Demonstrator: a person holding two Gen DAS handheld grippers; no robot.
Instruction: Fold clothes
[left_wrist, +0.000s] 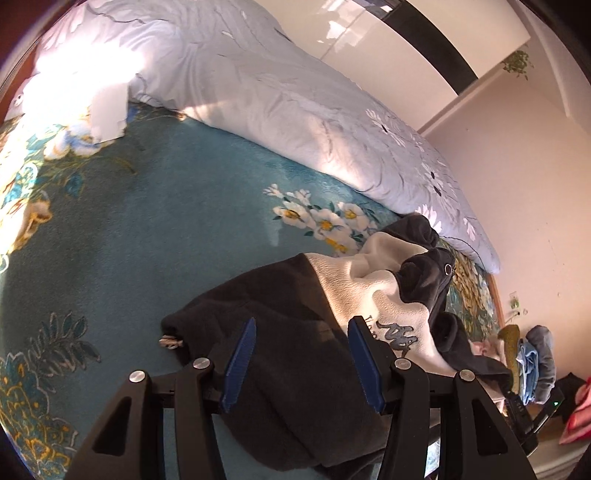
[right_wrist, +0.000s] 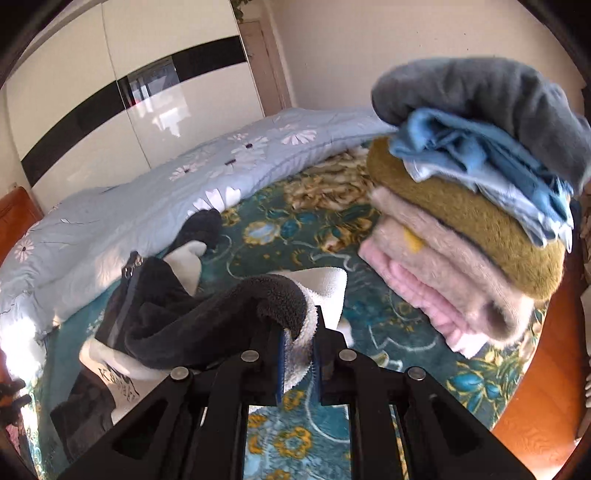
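Observation:
A dark grey and white fleece jacket (left_wrist: 295, 306) lies spread on the teal floral bed cover (left_wrist: 147, 229). My left gripper (left_wrist: 301, 356) hovers over its dark lower part, open, with nothing between the blue pads (left_wrist: 240, 358). In the right wrist view the same jacket (right_wrist: 166, 317) is bunched up. My right gripper (right_wrist: 298, 354) is shut on a fold of it, dark fleece outside and white lining (right_wrist: 301, 363) pinched between the pads. The zipper (right_wrist: 131, 267) shows at the left.
A stack of folded clothes (right_wrist: 472, 206), grey, blue, olive, beige and pink, sits at the right on the bed, also seen small in the left wrist view (left_wrist: 532, 362). A pale blue floral duvet (left_wrist: 280, 96) lies along the far side. A white wardrobe (right_wrist: 110, 110) stands behind.

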